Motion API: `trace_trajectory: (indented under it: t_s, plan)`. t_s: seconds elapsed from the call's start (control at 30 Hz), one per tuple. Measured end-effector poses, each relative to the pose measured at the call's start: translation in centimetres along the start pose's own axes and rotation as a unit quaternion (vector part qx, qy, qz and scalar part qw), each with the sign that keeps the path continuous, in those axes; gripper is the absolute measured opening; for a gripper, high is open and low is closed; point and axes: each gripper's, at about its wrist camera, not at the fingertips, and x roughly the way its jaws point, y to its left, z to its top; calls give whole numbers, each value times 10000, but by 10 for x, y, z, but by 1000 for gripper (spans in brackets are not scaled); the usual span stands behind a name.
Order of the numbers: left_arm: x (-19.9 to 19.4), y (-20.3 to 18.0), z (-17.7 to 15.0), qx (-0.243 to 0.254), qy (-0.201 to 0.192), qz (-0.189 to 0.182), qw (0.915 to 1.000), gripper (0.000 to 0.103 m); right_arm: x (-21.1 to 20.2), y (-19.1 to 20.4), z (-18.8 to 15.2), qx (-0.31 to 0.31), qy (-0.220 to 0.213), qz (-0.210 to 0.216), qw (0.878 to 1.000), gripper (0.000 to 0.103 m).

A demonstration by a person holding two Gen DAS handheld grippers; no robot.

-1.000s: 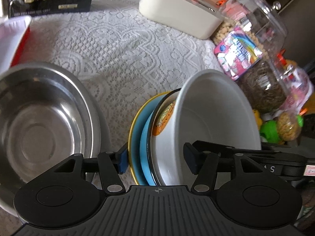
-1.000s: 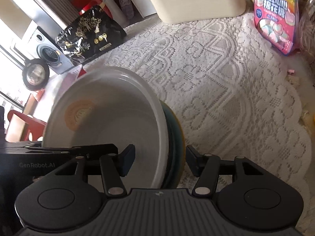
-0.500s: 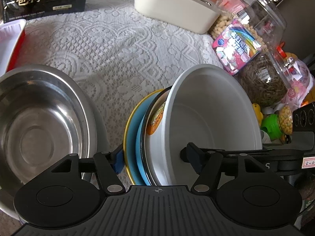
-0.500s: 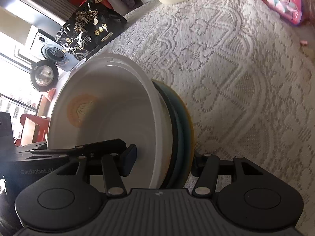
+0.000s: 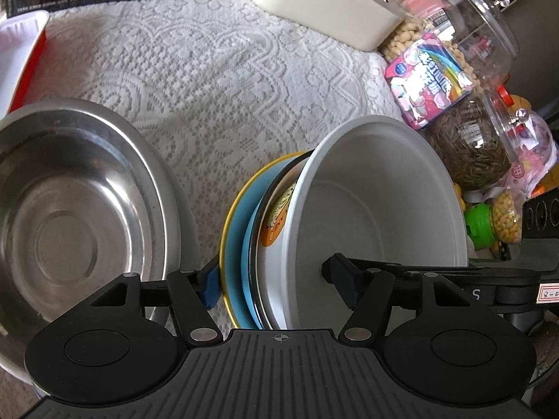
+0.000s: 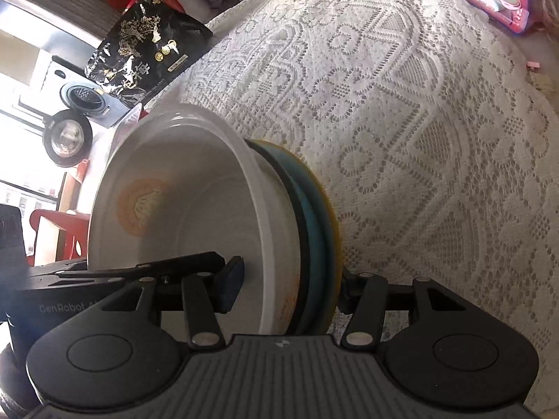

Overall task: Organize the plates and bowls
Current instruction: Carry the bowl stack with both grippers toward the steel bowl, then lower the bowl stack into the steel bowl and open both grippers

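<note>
A: The stack (image 5: 276, 244) stands on edge over the lace cloth (image 5: 209, 87), near centre. White bowl (image 5: 377, 202) on top, deep, plain matt inside, its mouth facing right in the left view.

B: Under it?

A: A second white bowl (image 5: 279, 223), black rim, orange printed badge on its wall. Then a blue plate (image 5: 234, 244) with a yellow edge, outermost on the left. All nested tight, rims nearly parallel.

B: In the right view the badge shows through the bowl wall (image 6: 139, 206) as an orange patch. Plate edge (image 6: 323, 227) is on the right there.

A: Left gripper (image 5: 270, 279): jaws wide, straddling the stack. Its left pad (image 5: 209, 286) sits just outside the yellow edge, the right one inside the bowl; whether either presses, I cannot tell.

B: Right gripper (image 6: 288, 282): jaws have just been closing, with the stack between them. Left pad (image 6: 230, 286) lies inside the bowl at the wall; the right one is mostly hidden behind the plate. It looks clamped on the stack.

A: Steel bowl (image 5: 70, 230) sits upright to the left, apart from the stack, empty and shiny.

B: Jars (image 5: 471, 52) and a pink bag (image 5: 426, 80) far right.
</note>
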Motion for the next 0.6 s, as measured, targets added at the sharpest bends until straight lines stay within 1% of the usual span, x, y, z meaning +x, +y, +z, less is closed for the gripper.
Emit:
trace_trajectory:
  t_s: [0.2, 0.4, 0.5, 0.6]
  plan:
    - [-1, -2, 4, -14, 111, -11, 9999, 68, -1, -1, 2, 161, 124, -6, 9998, 53]
    - [-9, -10, 9, 39, 158, -85, 9998, 68, -15, 4, 2, 226, -9, -66, 9997, 53]
    - [-19, -16, 13, 125, 158, -126, 9997, 68, -25, 8, 3, 279, -67, -71, 9996, 54]
    - [-34, -18, 19, 186, 181, -187, 9995, 68, -38, 21, 4, 279, -158, -123, 9994, 54]
